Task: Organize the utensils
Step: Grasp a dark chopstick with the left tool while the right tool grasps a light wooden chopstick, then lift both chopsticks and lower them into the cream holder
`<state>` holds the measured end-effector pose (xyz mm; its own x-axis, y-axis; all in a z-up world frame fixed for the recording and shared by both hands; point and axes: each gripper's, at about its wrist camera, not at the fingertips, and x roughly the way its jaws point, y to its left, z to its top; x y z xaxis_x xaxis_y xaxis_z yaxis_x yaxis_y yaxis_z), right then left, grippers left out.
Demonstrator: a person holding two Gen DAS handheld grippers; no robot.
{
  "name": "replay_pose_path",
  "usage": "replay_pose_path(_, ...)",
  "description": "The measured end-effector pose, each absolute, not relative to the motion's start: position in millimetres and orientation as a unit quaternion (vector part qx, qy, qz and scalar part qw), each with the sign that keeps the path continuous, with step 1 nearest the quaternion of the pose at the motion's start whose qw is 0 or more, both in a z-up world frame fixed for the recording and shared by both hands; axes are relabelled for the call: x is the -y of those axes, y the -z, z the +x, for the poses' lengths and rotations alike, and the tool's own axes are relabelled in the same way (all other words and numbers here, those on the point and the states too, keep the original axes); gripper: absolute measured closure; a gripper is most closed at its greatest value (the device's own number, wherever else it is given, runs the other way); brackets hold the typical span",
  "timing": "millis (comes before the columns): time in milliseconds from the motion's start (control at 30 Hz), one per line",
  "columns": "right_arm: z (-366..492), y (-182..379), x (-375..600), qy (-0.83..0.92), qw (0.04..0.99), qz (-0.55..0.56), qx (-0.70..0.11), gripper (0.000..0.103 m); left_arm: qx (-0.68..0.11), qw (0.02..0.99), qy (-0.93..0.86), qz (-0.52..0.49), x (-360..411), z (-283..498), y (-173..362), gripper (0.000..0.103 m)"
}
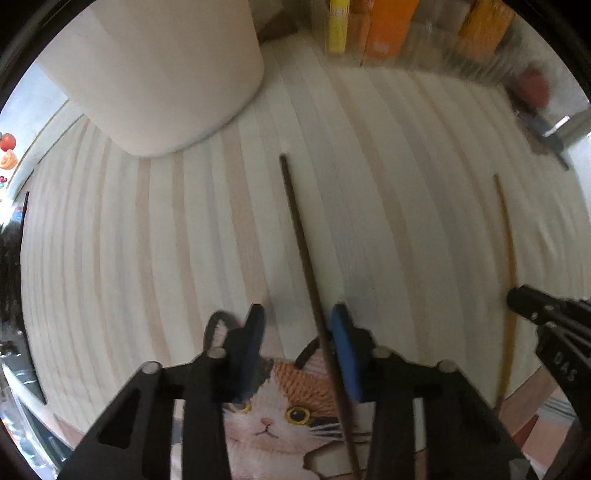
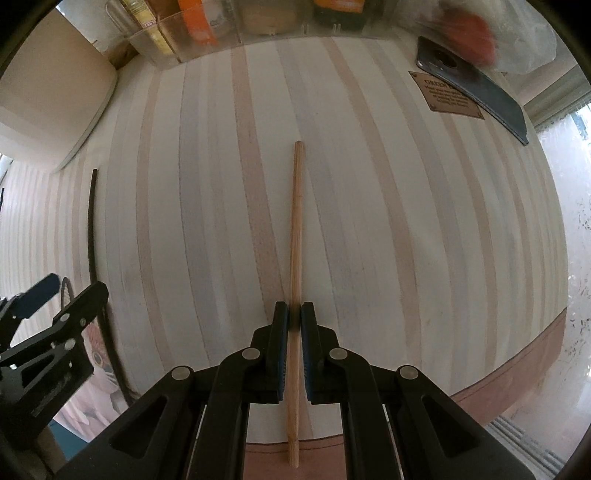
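Observation:
A dark brown chopstick point(image 1: 299, 236) lies on the striped wooden table, running away from me. My left gripper point(image 1: 299, 314) is open around its near part, the stick close to the right blue pad point(image 1: 343, 339). A light bamboo chopstick point(image 2: 296, 221) lies to the right. My right gripper point(image 2: 294, 314) is shut on it, the stick running between the pads and out behind them. The bamboo chopstick point(image 1: 506, 236) and the right gripper also show at the right of the left wrist view. The dark chopstick point(image 2: 91, 229) shows at the left of the right wrist view.
A cat-printed mat point(image 1: 273, 413) lies under the left gripper at the table's near edge. A large white cylindrical container point(image 1: 159, 74) stands far left. A clear organizer with orange and yellow packets point(image 1: 388, 29) lines the back. A dark phone point(image 2: 476, 92) and a brown label lie far right.

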<state>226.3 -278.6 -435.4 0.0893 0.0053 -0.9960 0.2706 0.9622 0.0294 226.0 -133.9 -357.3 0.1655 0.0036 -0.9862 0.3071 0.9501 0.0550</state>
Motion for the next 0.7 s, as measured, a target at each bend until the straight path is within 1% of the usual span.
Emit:
replay_pose_path(33,227,433,277,0.091,0.731,0.104,-0.668,0.095,-0.636,0.754,0.103,0.125,135,226,357,0.087)
replay_pose_path(67,228,432,276,0.092,0.731,0.104,-0.668,0.095,-0.634,0.755,0.103,0.129,134,224,357,0.094)
replay_pose_path(100,223,432,275,0.092,0.731,0.104,-0.669,0.095,-0.634,0.755,0.102,0.132,134,224,357,0.098)
replay_pose_path(200,221,432,269,0.094,0.729,0.097,-0.671,0.095,-0.632,0.757,0.093,0.132,127,225,357,0.099)
replay_pose_path(467,233,427,238,0.069,0.731,0.094,-0.672,0.096,-0.649,0.754,0.046,0.093,67,225,362,0.1)
replay_pose_path(700,248,428,176,0.002,0.733,0.074,-0.676,0.096,-0.66,0.747,0.039,0.073,32,229,360,0.099)
